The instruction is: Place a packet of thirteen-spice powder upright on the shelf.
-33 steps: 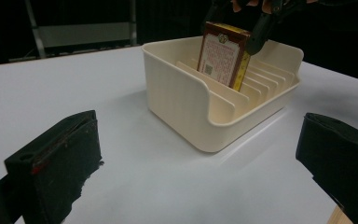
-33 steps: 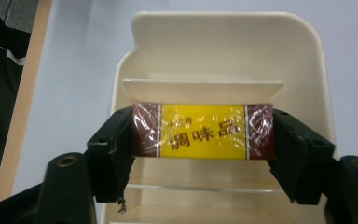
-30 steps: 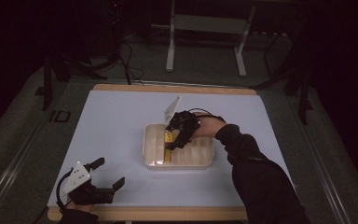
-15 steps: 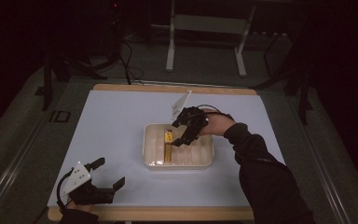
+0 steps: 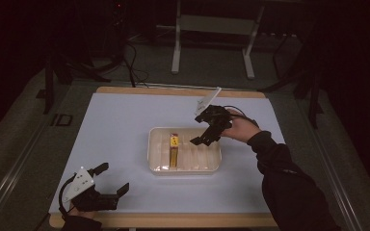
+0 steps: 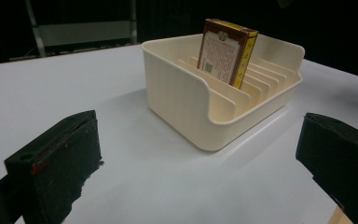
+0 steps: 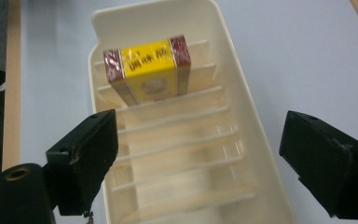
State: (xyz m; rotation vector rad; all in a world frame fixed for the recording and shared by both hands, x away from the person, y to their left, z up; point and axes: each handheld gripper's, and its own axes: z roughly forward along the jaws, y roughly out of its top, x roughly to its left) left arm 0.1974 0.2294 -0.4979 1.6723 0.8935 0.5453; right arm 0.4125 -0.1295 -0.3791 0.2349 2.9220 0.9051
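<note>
Dark lab-like recording space: white-topped table, metal stand legs behind, cables on floor.

Cream rack, red and yellow box, white table

The rack is plain cream. The box in it has a yellow top with dark red ends; its broad face is dark red around a pale, finely printed panel. The table is white with a light wood edge. Both grippers' jaws are black.
</note>
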